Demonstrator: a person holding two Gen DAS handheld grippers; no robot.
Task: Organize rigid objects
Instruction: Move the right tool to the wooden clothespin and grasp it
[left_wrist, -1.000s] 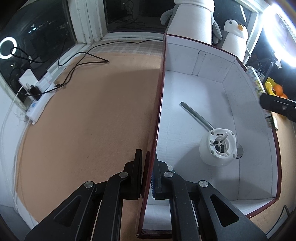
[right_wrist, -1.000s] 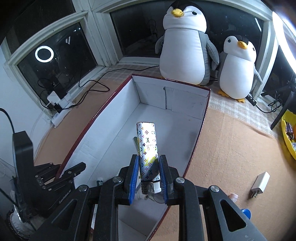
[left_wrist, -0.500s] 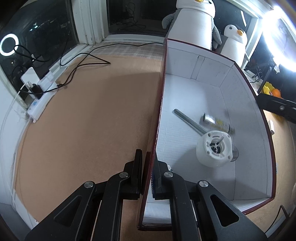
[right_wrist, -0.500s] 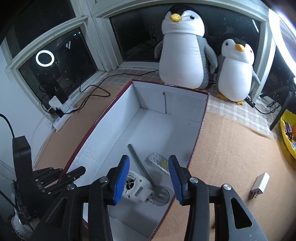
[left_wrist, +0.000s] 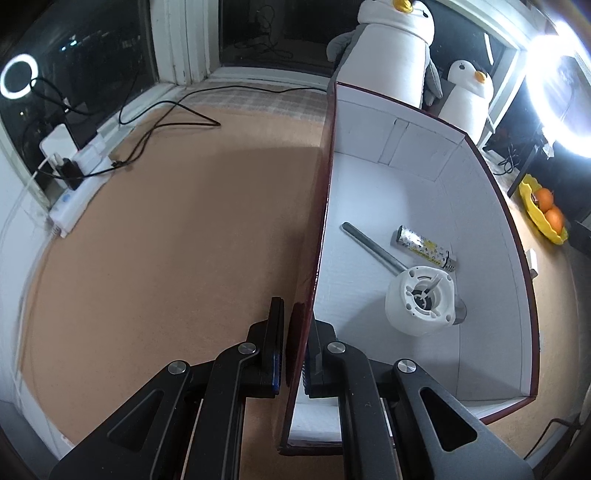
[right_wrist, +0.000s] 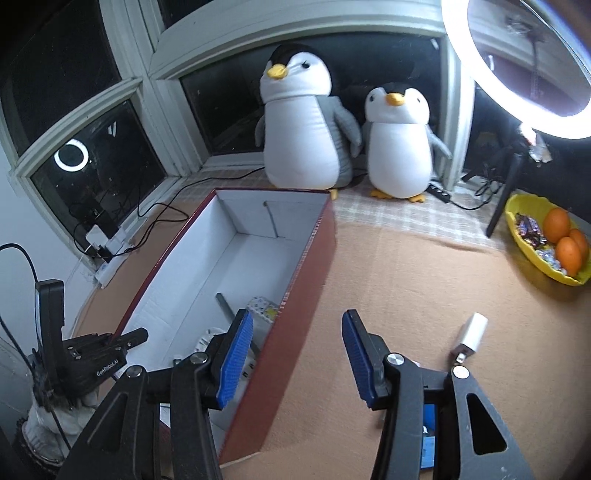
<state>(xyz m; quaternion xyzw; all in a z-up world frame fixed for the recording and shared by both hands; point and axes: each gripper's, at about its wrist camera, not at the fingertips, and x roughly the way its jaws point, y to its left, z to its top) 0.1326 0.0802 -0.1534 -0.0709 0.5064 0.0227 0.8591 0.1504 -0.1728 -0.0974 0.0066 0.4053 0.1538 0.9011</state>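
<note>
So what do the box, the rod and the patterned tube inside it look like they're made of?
Box: looks like cardboard, matte white inside with folded flap seams on the end wall, glossy dark red outside.
Rod: probably metal, plain dull grey with a smooth surface.
Patterned tube: a shiny printed wrap, likely plastic or foil; what is underneath can't be told.

tube (left_wrist: 424, 248), rod (left_wrist: 373, 247) and motor (left_wrist: 421, 301) inside box (left_wrist: 391, 147), charger (right_wrist: 471, 334) right of box
</note>
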